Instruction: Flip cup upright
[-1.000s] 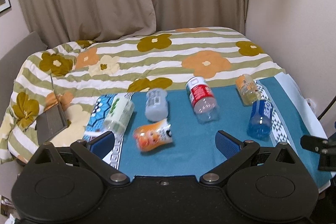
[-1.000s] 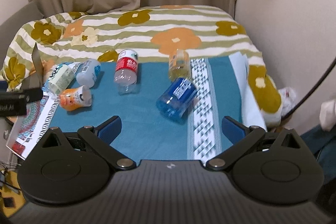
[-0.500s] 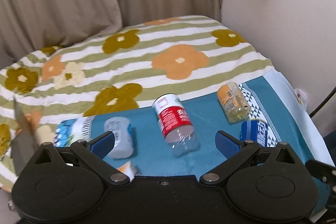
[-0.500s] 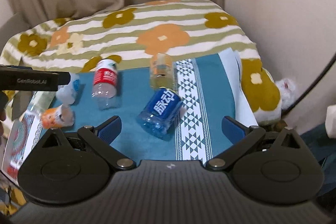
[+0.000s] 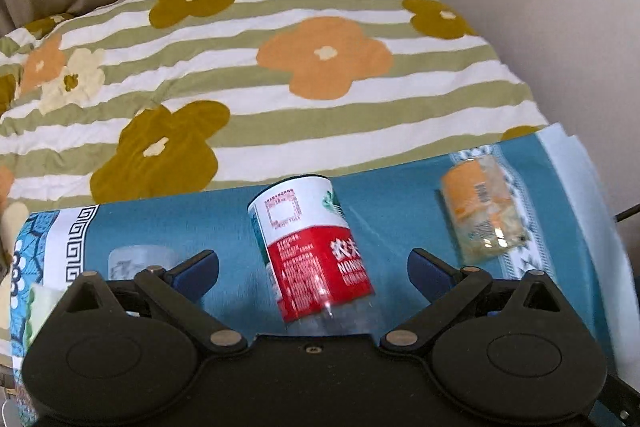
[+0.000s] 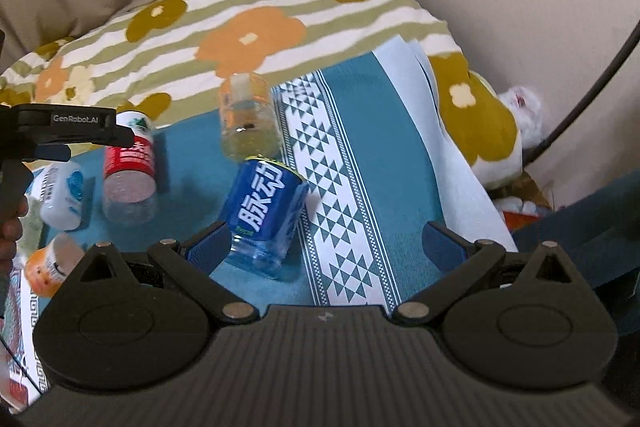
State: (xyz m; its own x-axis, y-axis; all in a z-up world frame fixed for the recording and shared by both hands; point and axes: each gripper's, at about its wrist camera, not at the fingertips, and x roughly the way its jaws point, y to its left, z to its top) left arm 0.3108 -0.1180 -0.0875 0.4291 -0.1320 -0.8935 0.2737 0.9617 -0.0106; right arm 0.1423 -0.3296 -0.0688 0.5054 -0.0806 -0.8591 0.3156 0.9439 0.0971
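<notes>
Several cut-bottle cups lie on their sides on a teal cloth. The red-and-white cup lies between the open fingers of my left gripper, untouched; it also shows in the right wrist view. My right gripper is open, with a blue cup lying next to its left fingertip. An orange-labelled clear cup lies at the right of the left wrist view, and behind the blue cup in the right wrist view.
A white cup and an orange cartoon cup lie at the left. The cloth lies on a striped flowered bedspread. A wall and a black cable are at the right. Curtains hang behind.
Both grippers have moved forward and down toward the cups. The red cup now lies between the left fingers, and the blue cup is by the right gripper's left finger.
</notes>
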